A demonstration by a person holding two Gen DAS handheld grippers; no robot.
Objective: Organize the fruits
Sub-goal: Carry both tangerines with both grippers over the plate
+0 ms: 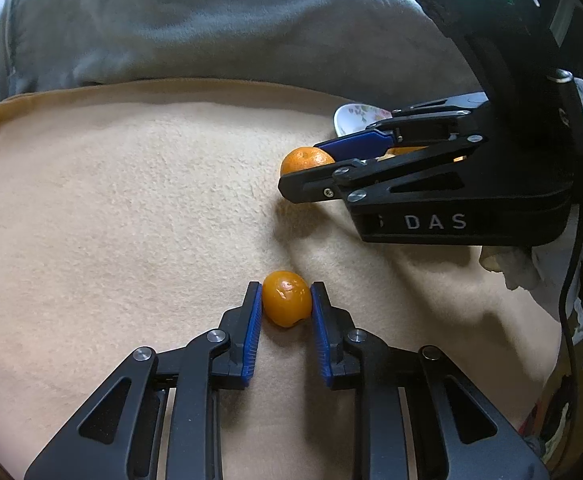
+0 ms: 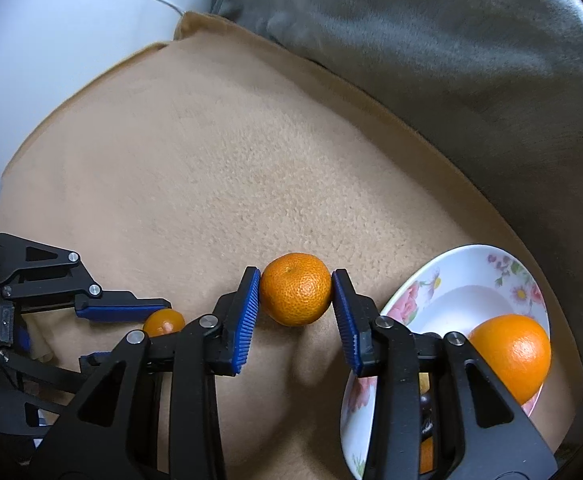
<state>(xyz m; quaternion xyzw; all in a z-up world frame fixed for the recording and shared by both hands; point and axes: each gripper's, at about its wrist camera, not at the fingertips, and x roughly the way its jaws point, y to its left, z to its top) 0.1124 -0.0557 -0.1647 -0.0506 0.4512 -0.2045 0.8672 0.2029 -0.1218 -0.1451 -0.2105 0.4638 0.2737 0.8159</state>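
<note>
Left gripper (image 1: 286,300) sits lowest in its own view, blue pads (image 1: 252,332) pressed on both sides of a small kumquat (image 1: 286,303), so it is clamped on that fruit. Kumquat is oval, long axis running roughly away from the camera along the fingers, glossy end up; it rests on the beige blanket (image 1: 131,220) between the fingertips. Right gripper (image 2: 296,290) has a mandarin (image 2: 296,289) squarely between its tips, both pads touching the peel: grasping it. Mandarin is round, no clear long axis, stem dimple facing up and away from the camera. It sits on the blanket, just left of the floral plate (image 2: 503,276). Plate holds a bigger orange (image 2: 515,354), partly behind the right finger. Grey cushion (image 2: 451,60) lies behind the blanket. From the left wrist view, the mandarin pokes out past the right gripper's tip, plate rim behind it.
</note>
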